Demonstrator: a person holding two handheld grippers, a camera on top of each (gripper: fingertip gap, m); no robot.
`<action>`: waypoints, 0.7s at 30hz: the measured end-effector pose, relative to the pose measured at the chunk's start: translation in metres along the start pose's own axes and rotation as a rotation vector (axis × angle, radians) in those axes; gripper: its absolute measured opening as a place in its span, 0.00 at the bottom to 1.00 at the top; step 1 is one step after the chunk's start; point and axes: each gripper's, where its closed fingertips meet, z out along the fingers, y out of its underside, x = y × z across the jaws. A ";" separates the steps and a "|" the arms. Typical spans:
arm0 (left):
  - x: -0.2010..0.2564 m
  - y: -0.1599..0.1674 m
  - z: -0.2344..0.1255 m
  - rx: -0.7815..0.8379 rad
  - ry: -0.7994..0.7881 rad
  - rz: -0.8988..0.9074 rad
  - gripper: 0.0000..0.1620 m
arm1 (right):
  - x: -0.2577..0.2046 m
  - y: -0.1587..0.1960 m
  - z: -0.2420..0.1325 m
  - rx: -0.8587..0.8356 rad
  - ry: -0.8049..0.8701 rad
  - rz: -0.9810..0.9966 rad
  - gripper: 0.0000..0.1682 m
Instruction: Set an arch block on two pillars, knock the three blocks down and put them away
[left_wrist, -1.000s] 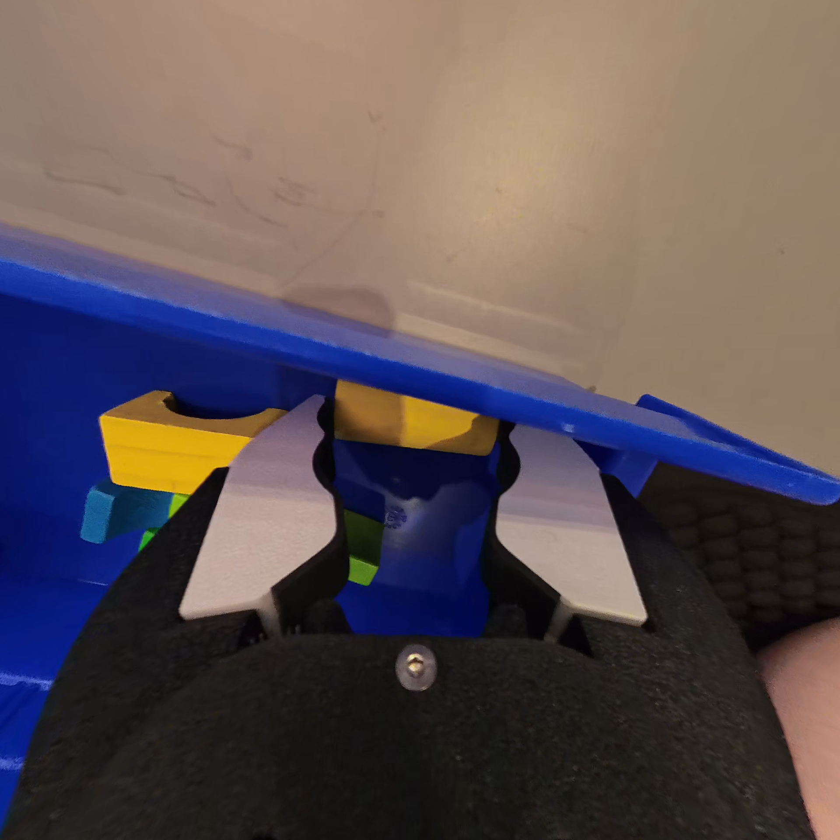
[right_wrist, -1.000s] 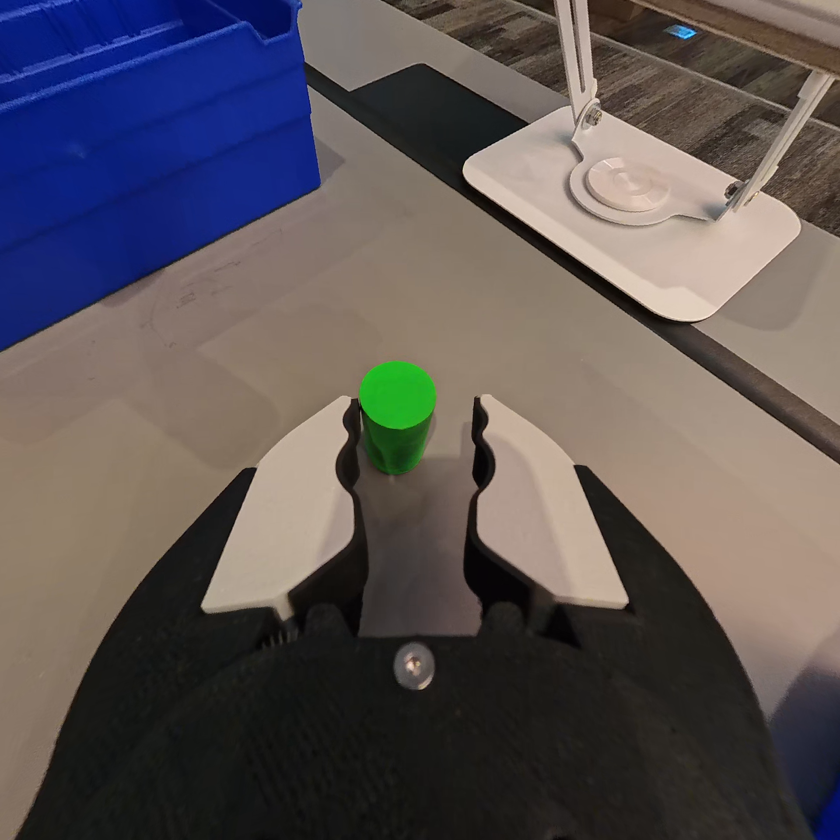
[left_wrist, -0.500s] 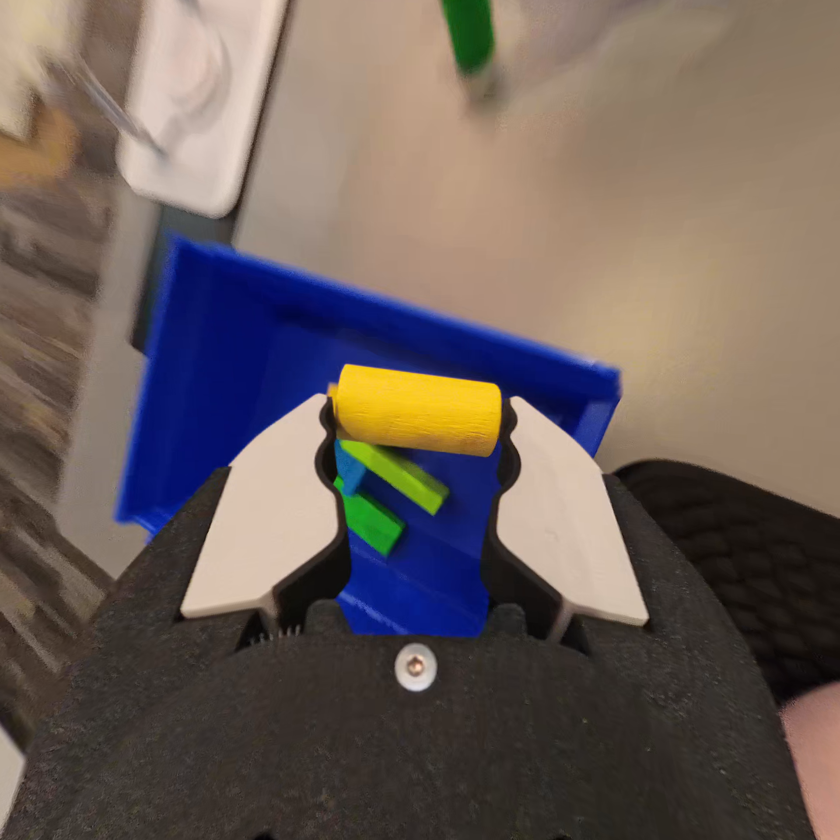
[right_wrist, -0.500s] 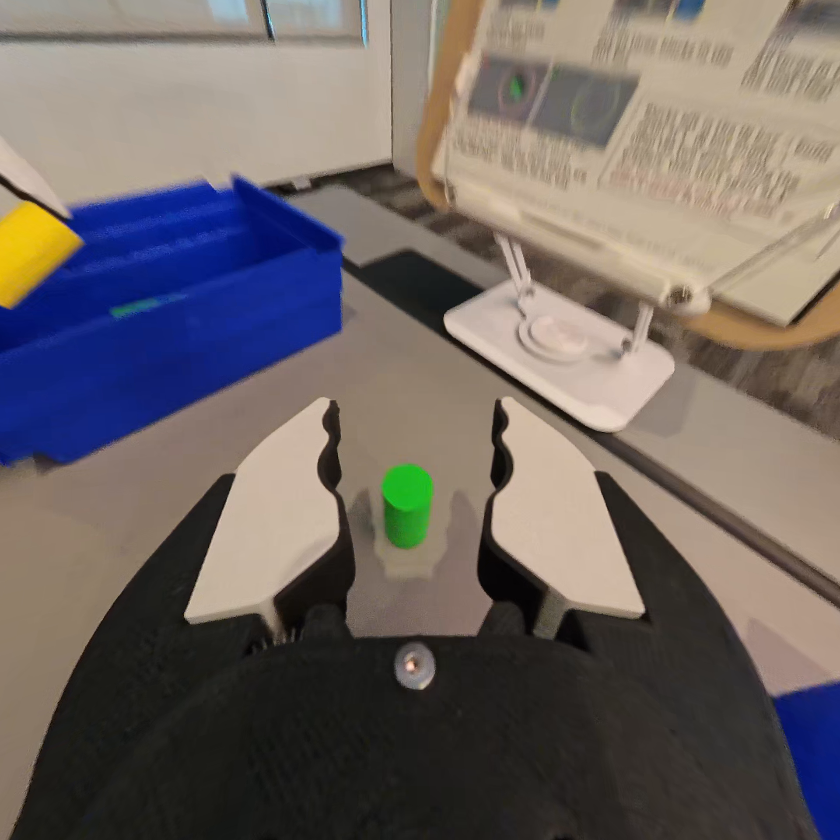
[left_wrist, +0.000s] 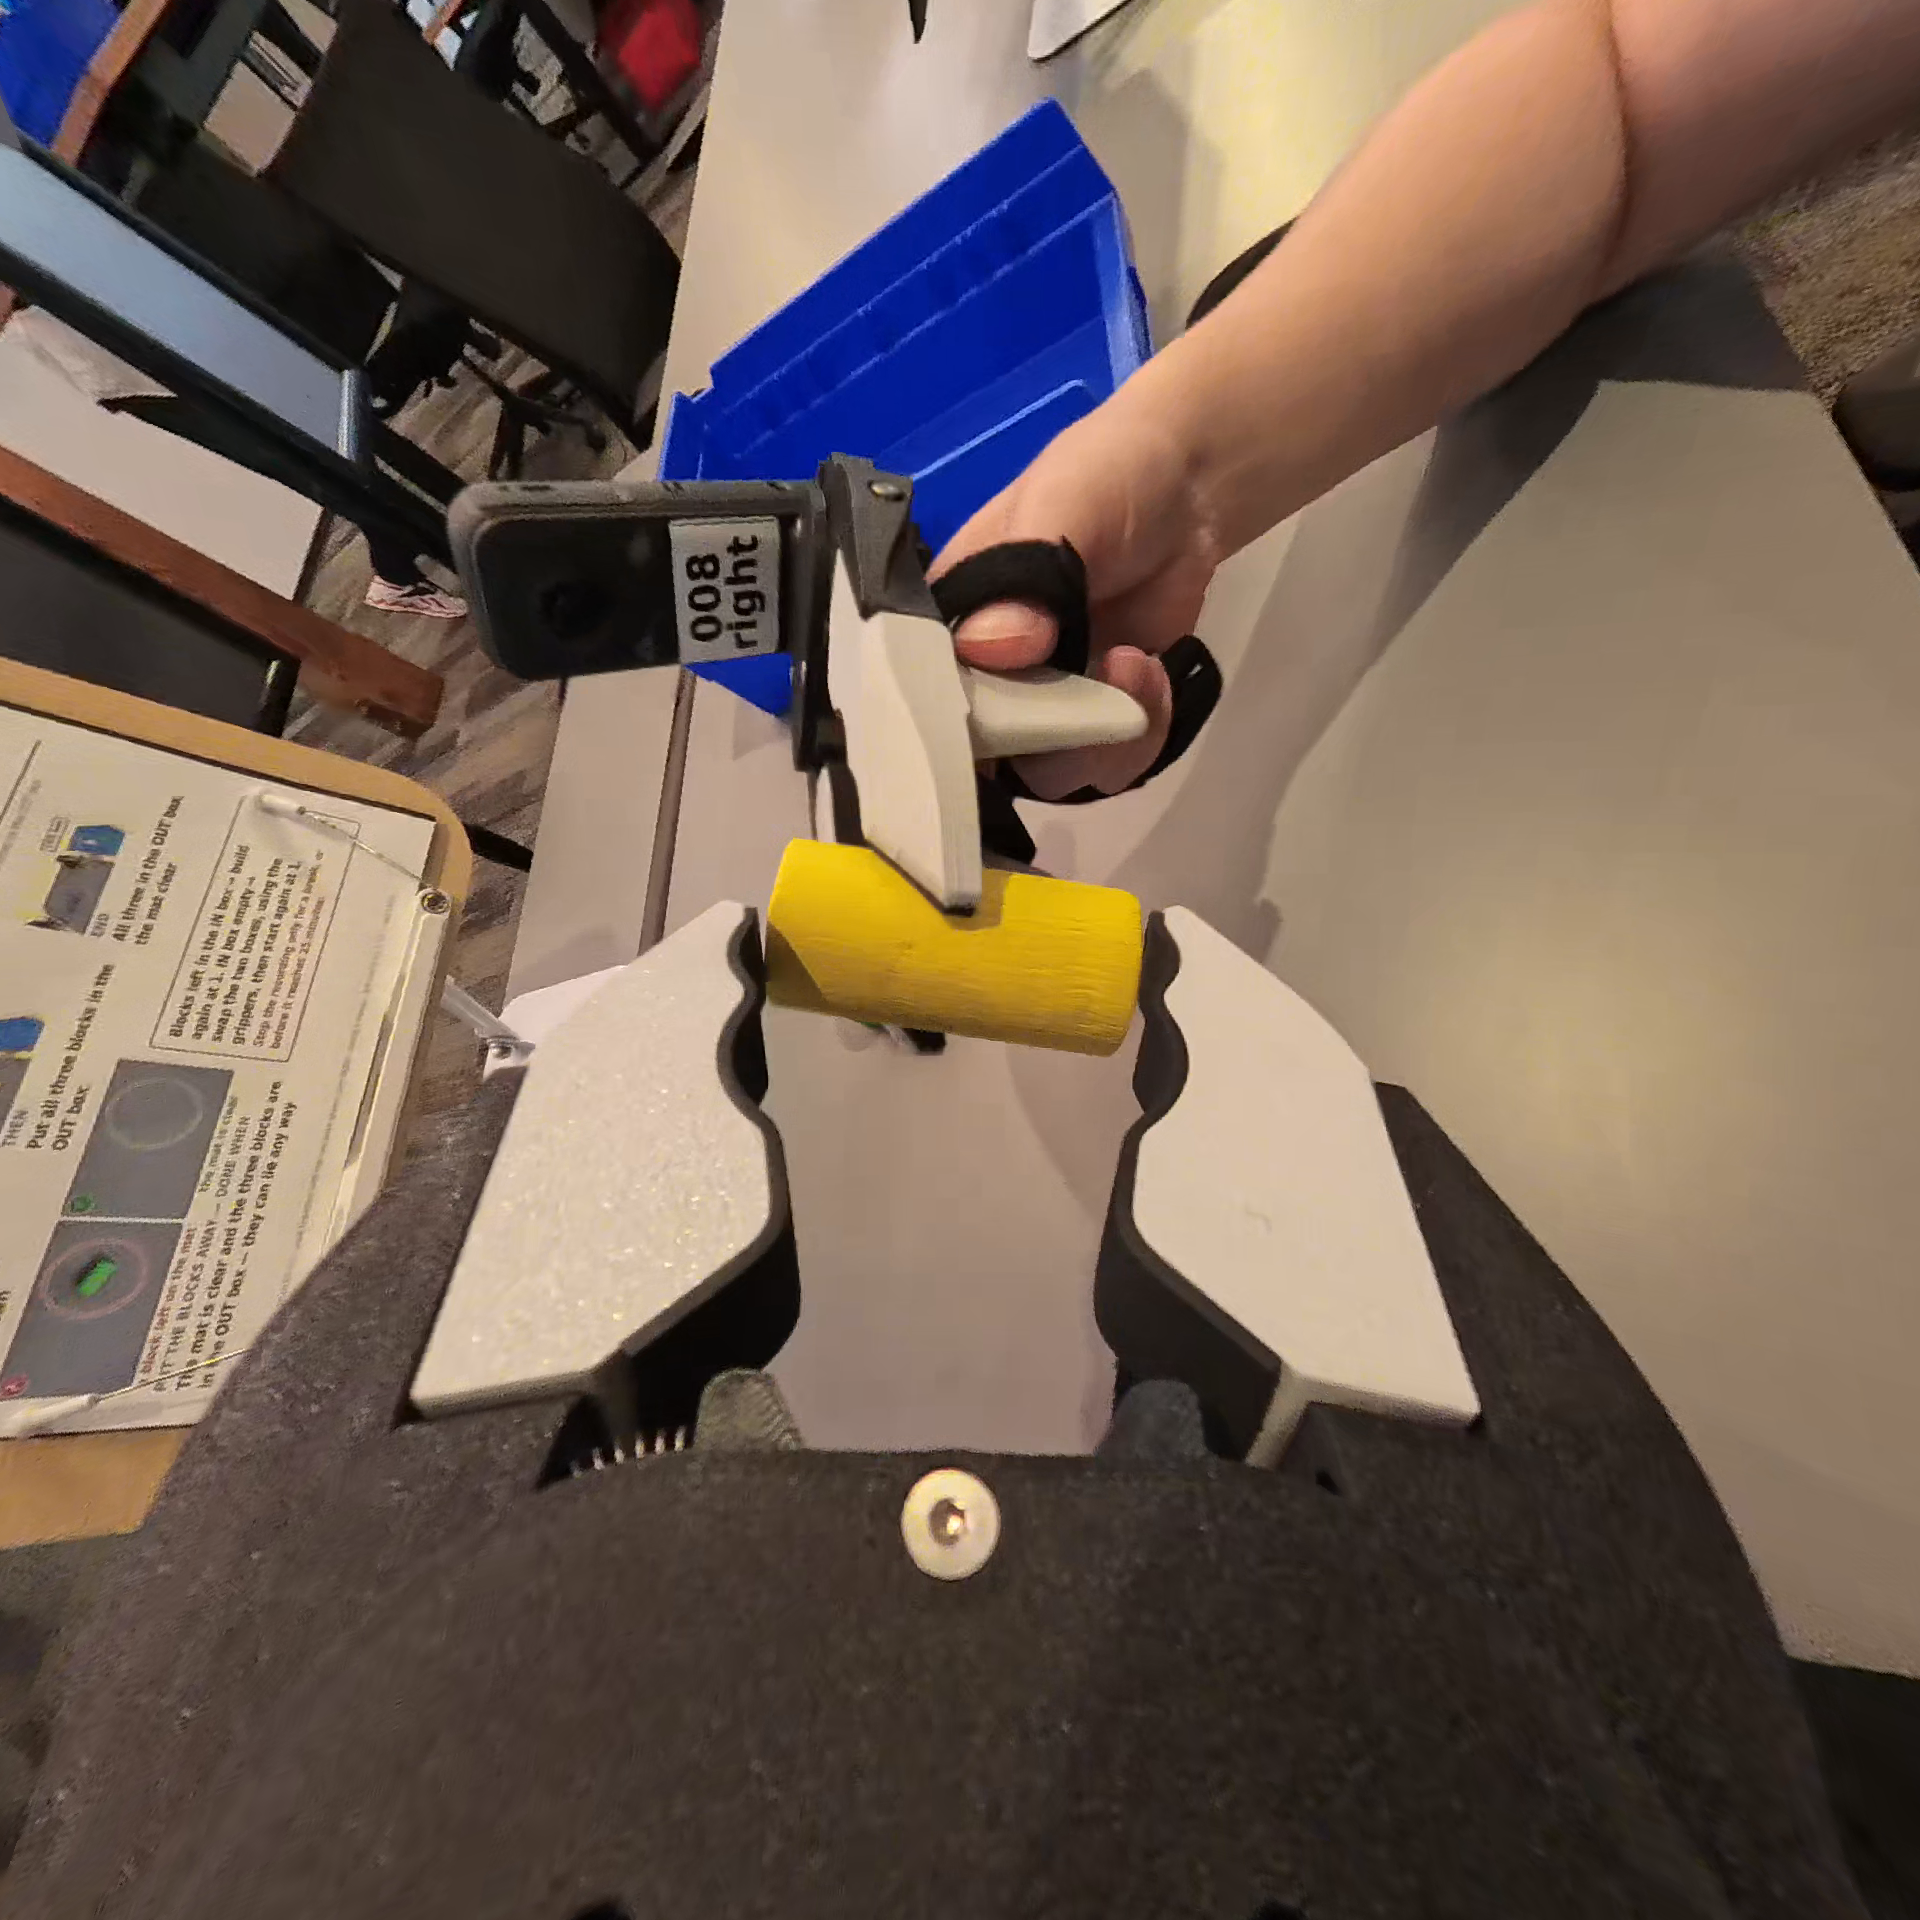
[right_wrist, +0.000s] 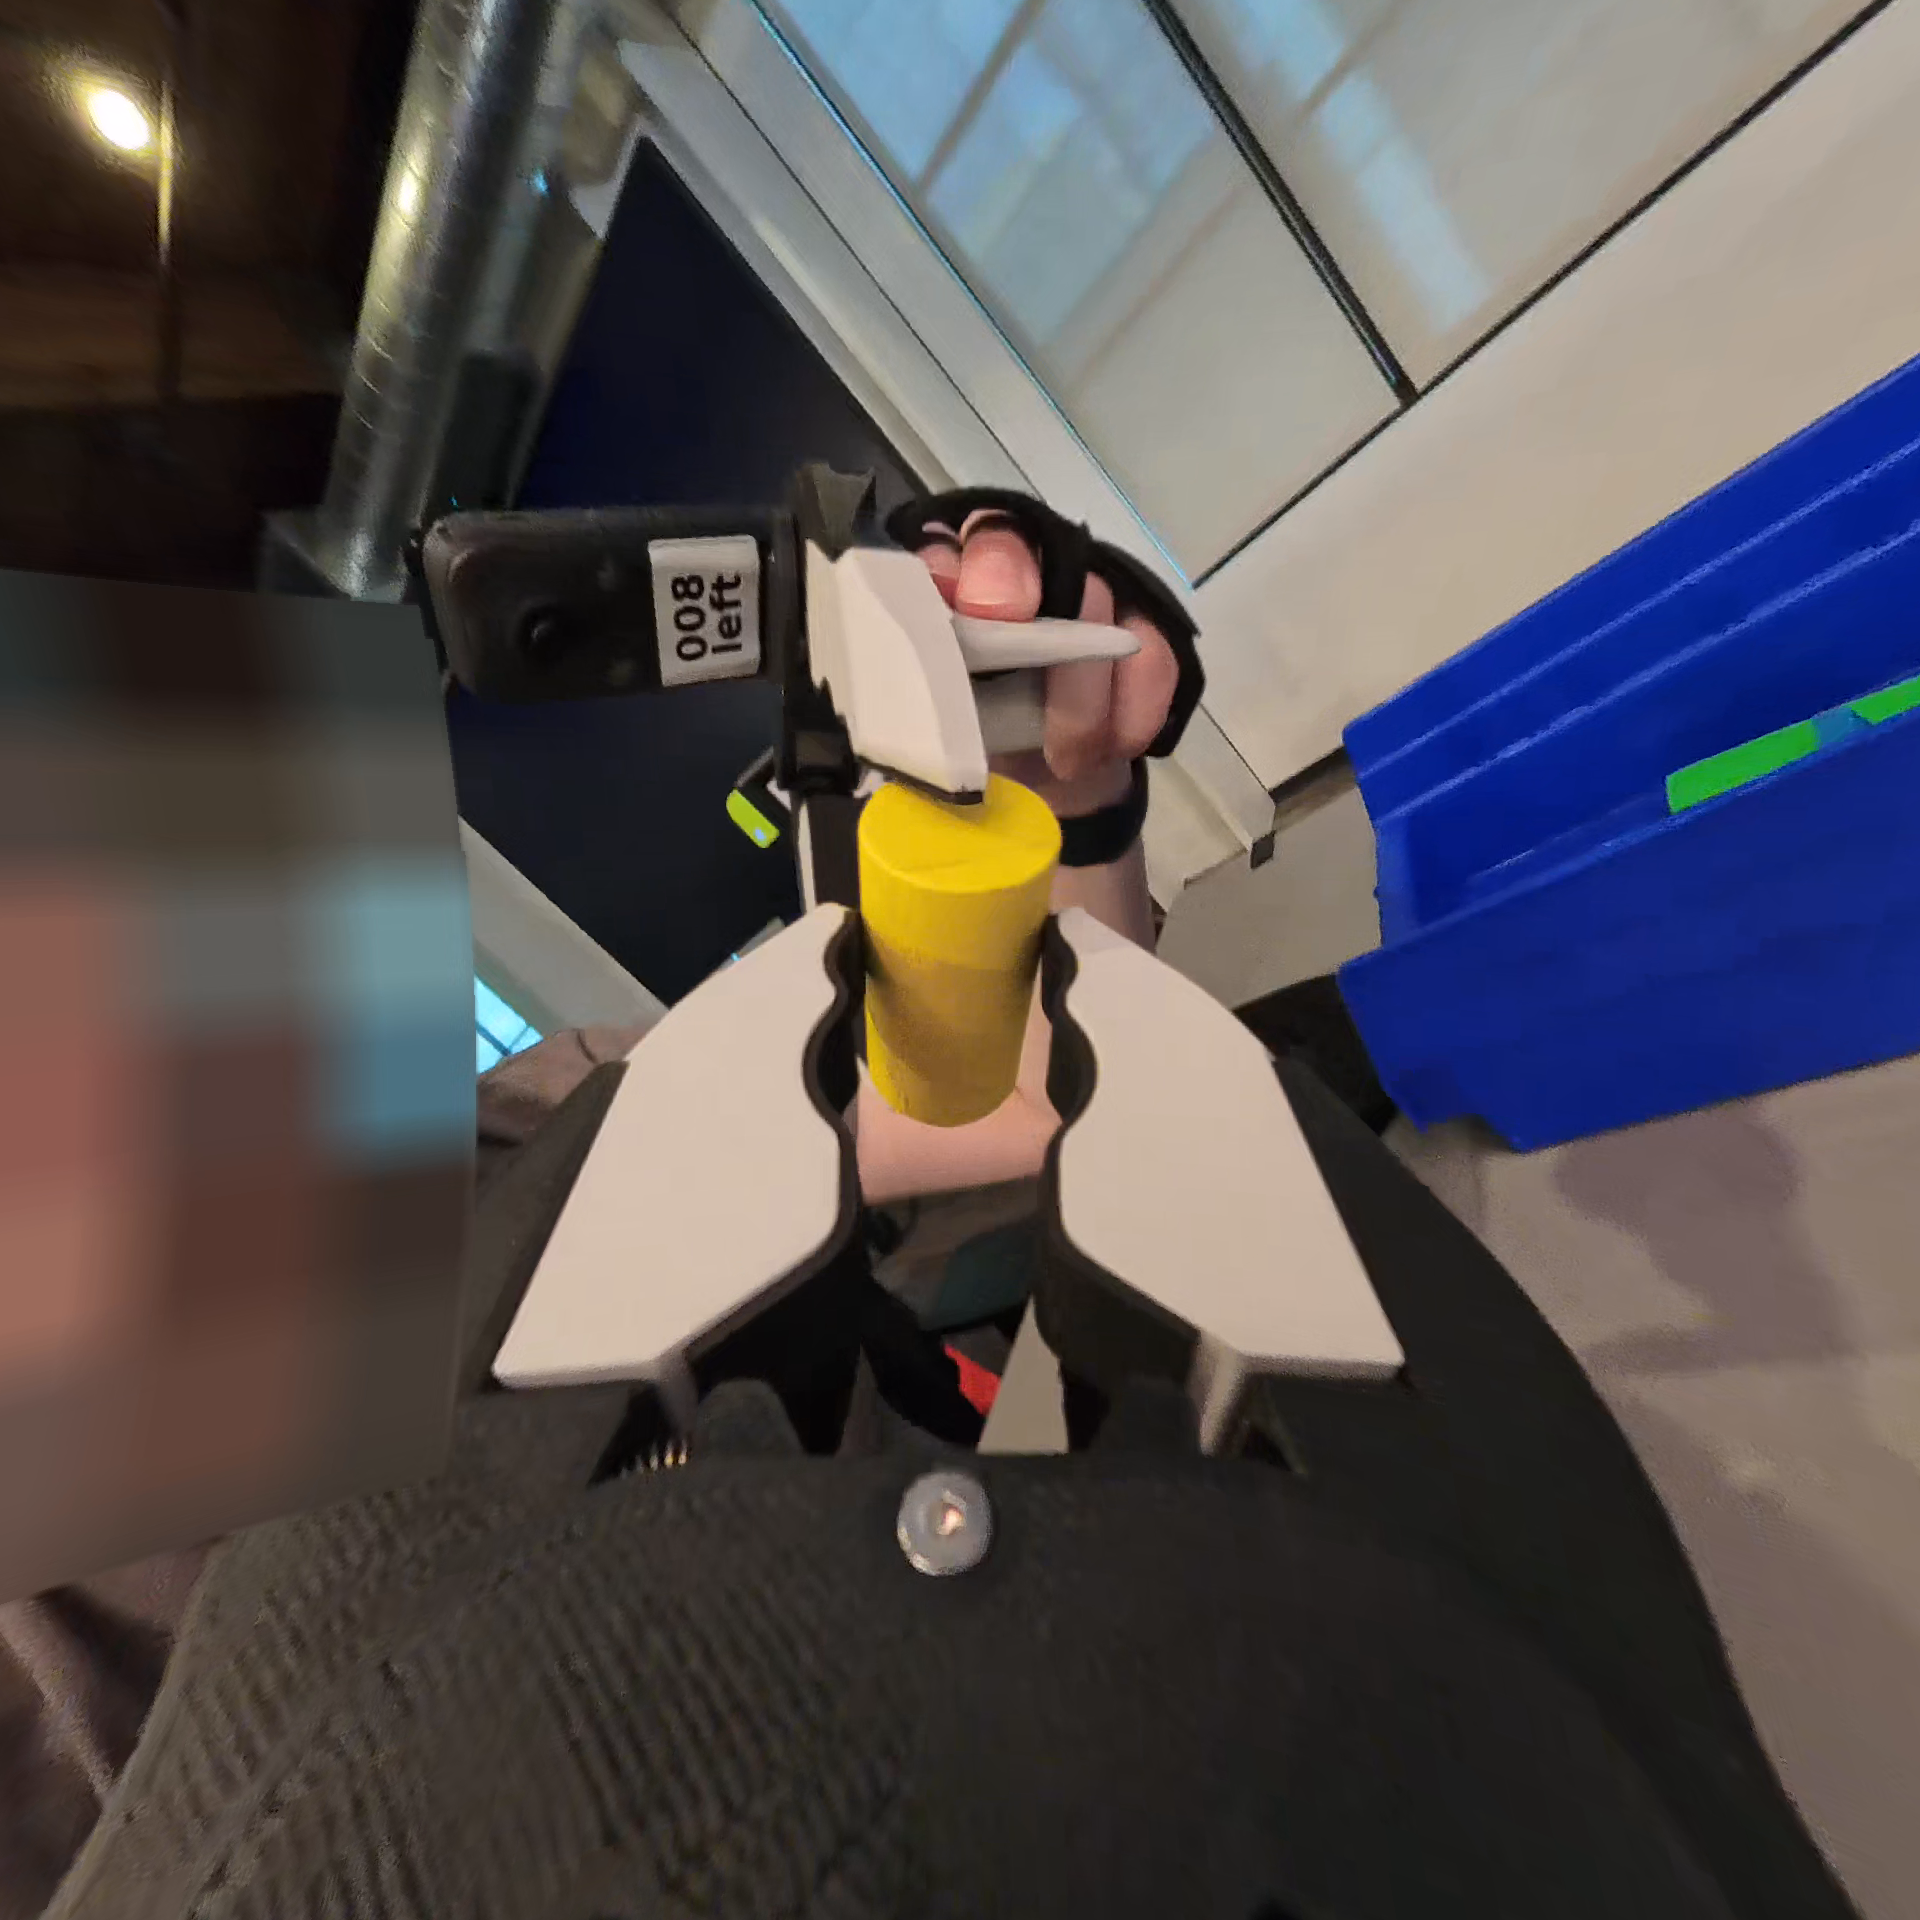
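Now that the yellow wooden cylinder block (left_wrist: 951, 961) has left the blue plastic bin (left_wrist: 925, 343) and hangs in mid-air, we hold it endwise in the left gripper (left_wrist: 951, 971) while the right gripper (right_wrist: 951, 971) clamps its sides: a handover, one pillar still unplaced. Beyond, the grey tabletop (left_wrist: 1558, 831) lies open, the bin's rim well clear.

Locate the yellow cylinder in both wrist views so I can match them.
Left wrist view: yellow cylinder at centre, lying crosswise, its ends between the left gripper fingers.
Right wrist view: centre, seen end-on, its sides between the right gripper fingers.
Shared landmark: a blue bin, upper centre in the left view, right edge in the right.
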 end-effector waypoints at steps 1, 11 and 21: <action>-0.002 0.002 0.000 -0.002 -0.013 -0.008 0.42 | 0.000 0.000 -0.002 -0.020 0.010 -0.010 0.20; -0.056 0.017 -0.053 0.071 -0.268 -0.137 0.37 | 0.111 -0.057 -0.172 -0.012 1.170 -0.655 0.19; -0.074 0.051 -0.096 -0.017 -0.384 -0.210 0.38 | 0.185 -0.007 -0.226 -0.155 1.278 -0.393 0.20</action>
